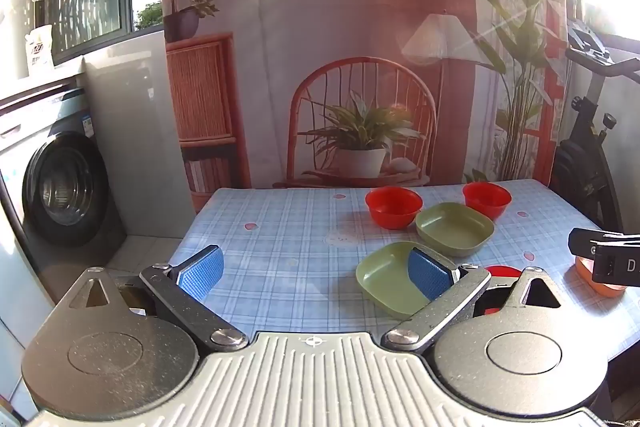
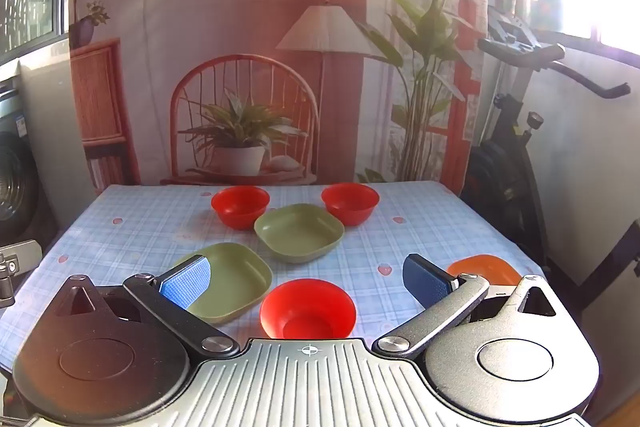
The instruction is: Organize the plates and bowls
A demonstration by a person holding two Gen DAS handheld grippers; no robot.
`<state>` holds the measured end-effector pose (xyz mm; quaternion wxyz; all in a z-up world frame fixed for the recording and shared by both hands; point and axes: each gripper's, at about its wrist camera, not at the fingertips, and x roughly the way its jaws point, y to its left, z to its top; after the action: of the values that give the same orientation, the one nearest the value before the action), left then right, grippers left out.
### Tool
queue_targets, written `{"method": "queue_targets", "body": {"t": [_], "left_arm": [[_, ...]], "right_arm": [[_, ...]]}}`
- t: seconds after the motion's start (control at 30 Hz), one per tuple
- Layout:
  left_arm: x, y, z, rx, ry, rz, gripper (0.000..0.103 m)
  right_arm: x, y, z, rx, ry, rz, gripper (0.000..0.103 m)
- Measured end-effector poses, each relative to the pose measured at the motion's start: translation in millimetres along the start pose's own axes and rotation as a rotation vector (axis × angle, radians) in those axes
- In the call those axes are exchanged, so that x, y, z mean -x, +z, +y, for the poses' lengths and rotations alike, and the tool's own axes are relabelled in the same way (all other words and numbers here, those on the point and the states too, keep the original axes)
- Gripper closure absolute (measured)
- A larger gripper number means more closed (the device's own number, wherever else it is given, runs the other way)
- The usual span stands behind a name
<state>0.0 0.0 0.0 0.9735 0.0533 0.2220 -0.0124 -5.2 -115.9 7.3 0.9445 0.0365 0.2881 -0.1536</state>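
Note:
Two red bowls [image 2: 240,206] [image 2: 350,203] stand at the far side of the table, a green square dish [image 2: 299,233] between them. A second green dish [image 2: 228,281] lies nearer, a third red bowl [image 2: 307,309] sits at the front, and an orange dish [image 2: 484,268] lies front right. My right gripper [image 2: 306,281] is open and empty above the front red bowl. My left gripper [image 1: 316,273] is open and empty over the table's left half; its right finger overlaps the near green dish [image 1: 384,277]. The far dishes show there too [image 1: 394,207] [image 1: 454,233] [image 1: 487,200].
The table has a blue checked cloth [image 2: 140,227]. A washing machine [image 1: 60,183] stands to the left, an exercise bike [image 2: 516,147] to the right. A printed backdrop hangs behind the table. The right gripper's body [image 1: 604,259] shows at the left view's right edge.

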Motion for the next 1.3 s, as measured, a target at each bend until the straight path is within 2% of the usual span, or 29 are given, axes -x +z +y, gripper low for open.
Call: {"method": "queue_targets", "body": {"t": [1.3], "left_arm": [[-2.8, -2.5, 1.6, 0.011, -0.020, 0.027, 0.003]], "right_arm": [[-2.8, -1.4, 0.5, -0.007, -0.002, 0.024, 0.000]]}}
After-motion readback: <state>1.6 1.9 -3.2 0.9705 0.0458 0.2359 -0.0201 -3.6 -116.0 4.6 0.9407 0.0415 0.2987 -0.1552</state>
